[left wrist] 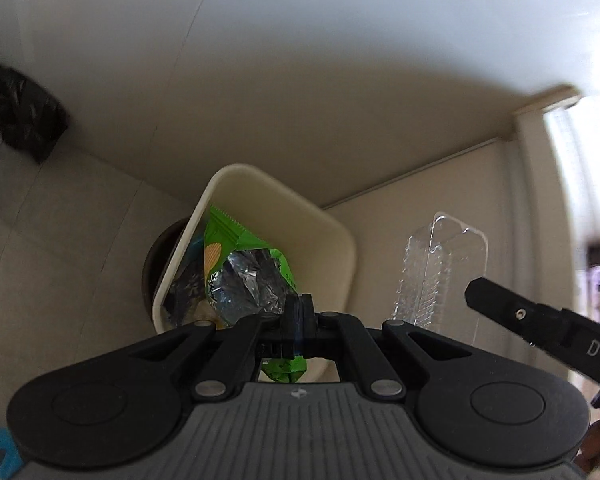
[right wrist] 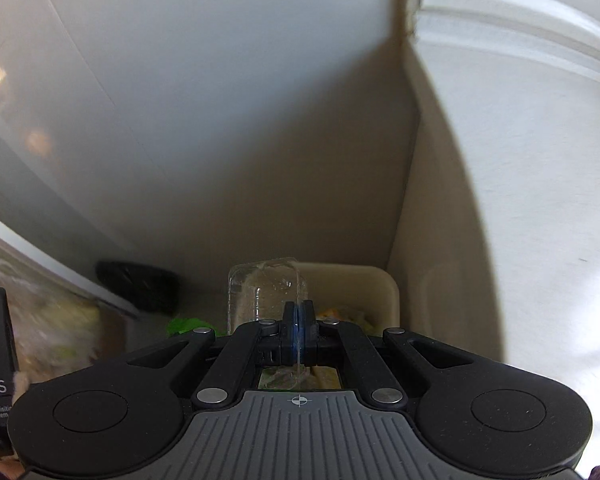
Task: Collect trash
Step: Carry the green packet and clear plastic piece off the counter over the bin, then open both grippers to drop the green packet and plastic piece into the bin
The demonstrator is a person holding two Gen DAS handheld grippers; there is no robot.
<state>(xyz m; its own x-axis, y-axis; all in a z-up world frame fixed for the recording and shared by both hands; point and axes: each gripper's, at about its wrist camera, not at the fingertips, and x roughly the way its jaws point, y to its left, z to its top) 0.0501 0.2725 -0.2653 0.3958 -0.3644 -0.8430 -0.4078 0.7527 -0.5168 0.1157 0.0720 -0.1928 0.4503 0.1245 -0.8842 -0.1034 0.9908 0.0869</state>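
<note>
Pale tiled floor (left wrist: 60,240) meeting a white wall corner. Left gripper (left wrist: 299,312): jaws pressed together, pinching a green chip bag (left wrist: 244,264) directly ahead, over the cream bin (left wrist: 320,220). Right gripper (right wrist: 299,320): jaws clamped on a clear plastic clamshell (right wrist: 266,288), just ahead; bin rim beyond it. Further off, left: black bag (left wrist: 24,112).

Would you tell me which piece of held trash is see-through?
The clear plastic tray in the right tongs; the left tongs hold a green chip bag.
</note>
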